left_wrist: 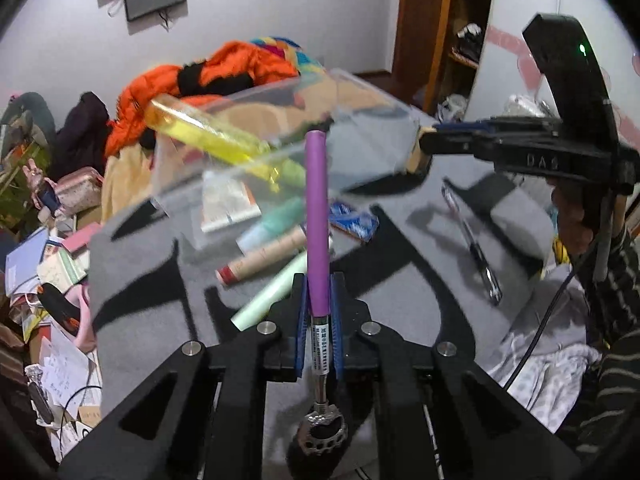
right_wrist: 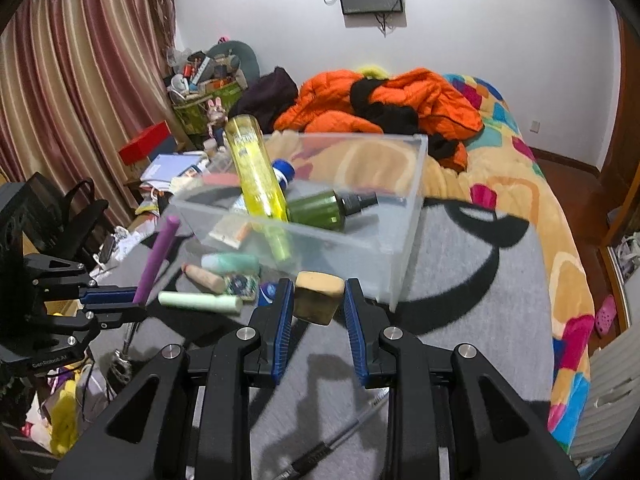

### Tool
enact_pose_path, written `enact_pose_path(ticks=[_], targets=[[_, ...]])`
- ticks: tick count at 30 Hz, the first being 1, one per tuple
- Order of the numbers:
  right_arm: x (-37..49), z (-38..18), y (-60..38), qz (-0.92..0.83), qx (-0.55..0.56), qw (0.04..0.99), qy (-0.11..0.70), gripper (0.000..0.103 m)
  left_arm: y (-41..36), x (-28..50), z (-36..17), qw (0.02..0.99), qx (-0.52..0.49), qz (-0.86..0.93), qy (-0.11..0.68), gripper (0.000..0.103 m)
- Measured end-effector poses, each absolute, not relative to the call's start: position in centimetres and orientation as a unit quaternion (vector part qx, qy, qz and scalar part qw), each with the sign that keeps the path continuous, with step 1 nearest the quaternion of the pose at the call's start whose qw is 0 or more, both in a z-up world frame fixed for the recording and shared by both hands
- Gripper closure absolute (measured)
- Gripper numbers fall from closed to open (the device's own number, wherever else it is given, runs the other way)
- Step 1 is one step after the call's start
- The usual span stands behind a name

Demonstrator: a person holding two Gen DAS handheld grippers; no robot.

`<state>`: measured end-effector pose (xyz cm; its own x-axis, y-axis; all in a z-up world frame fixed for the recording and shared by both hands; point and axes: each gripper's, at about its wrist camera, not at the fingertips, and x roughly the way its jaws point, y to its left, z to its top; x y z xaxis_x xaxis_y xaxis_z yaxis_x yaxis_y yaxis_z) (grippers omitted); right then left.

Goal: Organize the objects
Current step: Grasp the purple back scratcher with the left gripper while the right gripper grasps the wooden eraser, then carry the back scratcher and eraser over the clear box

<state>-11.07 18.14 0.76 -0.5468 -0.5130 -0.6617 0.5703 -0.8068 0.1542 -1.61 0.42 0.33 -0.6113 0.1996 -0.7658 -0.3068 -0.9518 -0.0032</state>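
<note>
Both grippers grip: left gripper (left_wrist: 319, 312) clamps a purple pen (left_wrist: 317, 220) upright, right gripper (right_wrist: 317, 300) pinches a tan sponge (right_wrist: 318, 296). Clear bin (right_wrist: 404, 216) near the bed's (right_wrist: 500, 264) front edge is blurred; the items under it are hard to identify.

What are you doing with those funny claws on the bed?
A person is tidying small things into a clear bin on a grey blanket. The left claw is shut on a purple pen, held above the blanket. The right claw grips a tan sponge close to the bin's near wall. A yellow bottle and a green bottle already lie in the bin. A few tubes and a black pen are still outside it on the blanket.
</note>
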Motion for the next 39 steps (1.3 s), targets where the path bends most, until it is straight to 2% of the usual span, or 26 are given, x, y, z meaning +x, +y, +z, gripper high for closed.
enact_pose_path(ticks=[11,23,39], targets=[[-12.6,4.6,17.5,-0.897,0.315,0.307,0.024,0.080,-1.9,-4.0,5.1,0.113,-0.354,0.928,0.018,0.093],[-15.3,6.0,16.5,-0.905,0.301,0.299,0.015,0.080,-3.5,-8.4,10.5,0.074,-0.286,0.955,-0.015,0.093],[-18.0,2.1,15.8,-0.886,0.357,0.295,0.030,0.080,-6.3,-13.7,7.7,0.015,-0.317,0.947,-0.043,0.093]])
